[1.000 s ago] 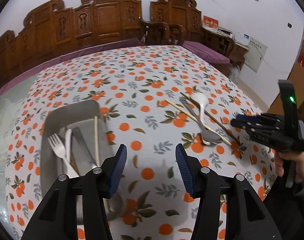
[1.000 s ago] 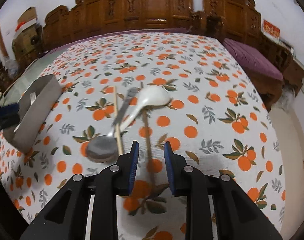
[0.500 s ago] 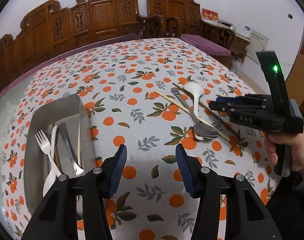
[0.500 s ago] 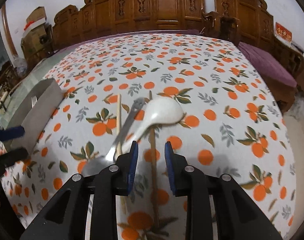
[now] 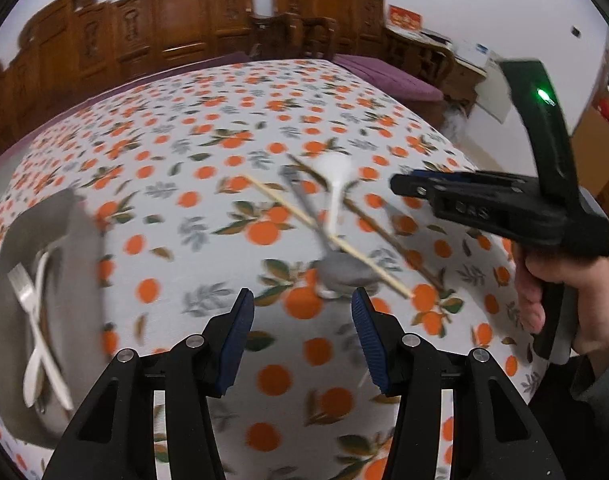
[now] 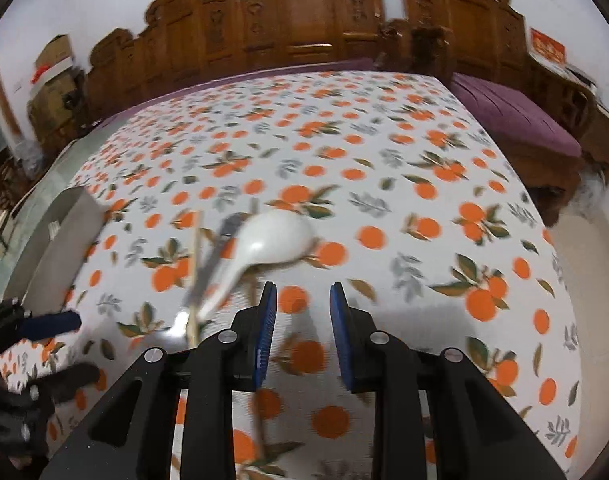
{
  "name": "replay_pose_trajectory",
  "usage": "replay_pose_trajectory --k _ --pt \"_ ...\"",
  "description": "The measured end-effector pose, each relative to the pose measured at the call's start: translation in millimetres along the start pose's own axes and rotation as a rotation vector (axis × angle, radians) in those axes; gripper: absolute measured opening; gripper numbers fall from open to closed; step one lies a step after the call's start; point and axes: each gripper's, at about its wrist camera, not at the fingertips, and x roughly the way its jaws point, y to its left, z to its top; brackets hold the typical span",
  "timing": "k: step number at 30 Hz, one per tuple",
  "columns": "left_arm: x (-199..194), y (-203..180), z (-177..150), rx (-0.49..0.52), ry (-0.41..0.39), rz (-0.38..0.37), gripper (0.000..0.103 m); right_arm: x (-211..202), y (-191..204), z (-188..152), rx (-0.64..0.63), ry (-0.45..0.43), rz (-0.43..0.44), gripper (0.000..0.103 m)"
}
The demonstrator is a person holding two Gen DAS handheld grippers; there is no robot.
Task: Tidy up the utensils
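Part done: your metal tray (image 5: 36, 240) near the tabletop's left edge already holds a white fork (image 5: 24, 292) and other pieces; a white spoon (image 6: 272, 240), metal spoon (image 5: 344, 272) and chopsticks (image 5: 328, 236) lie loose mid-table. Left gripper (image 5: 302, 320) and right gripper (image 6: 302, 320) both gape, empty.

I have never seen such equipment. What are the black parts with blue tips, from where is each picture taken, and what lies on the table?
They are two hand-held grippers, one in each of a person's hands, each carrying a camera that looks along its fingers. One picture comes from the left gripper, the other from the right gripper. Both are open and hold nothing. On the orange-patterned tablecloth lie a white spoon, a metal spoon and chopsticks, crossing one another. A grey tray at the left already holds a white fork and other utensils, blurred. The person's hand shows in the left view.
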Motion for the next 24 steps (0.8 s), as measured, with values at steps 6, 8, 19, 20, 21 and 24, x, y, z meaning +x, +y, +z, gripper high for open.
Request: replay_pose_trajectory --k 6,8,19,20,21,24 --pt "20 -28 7 0.078 0.028 0.017 0.048 -2 -12 0 0.045 -0.012 0.011 0.029" --pt "27 -30 9 0.085 0.041 0.036 0.048 -2 -11 0 0.042 -0.010 0.015 0.029" --pt "40 -39 15 0.183 0.042 0.109 0.046 -2 -6 1 0.035 -0.014 0.027 0.029" --pt "40 -40 15 0.202 0.044 0.122 0.043 -2 -6 1 0.035 -0.013 0.027 0.029" --pt "40 -39 14 0.215 0.049 0.130 0.041 -2 -6 1 0.033 -0.013 0.028 0.029" --pt "41 -33 12 0.212 0.063 0.129 0.027 -2 -4 1 0.023 -0.013 0.027 0.030"
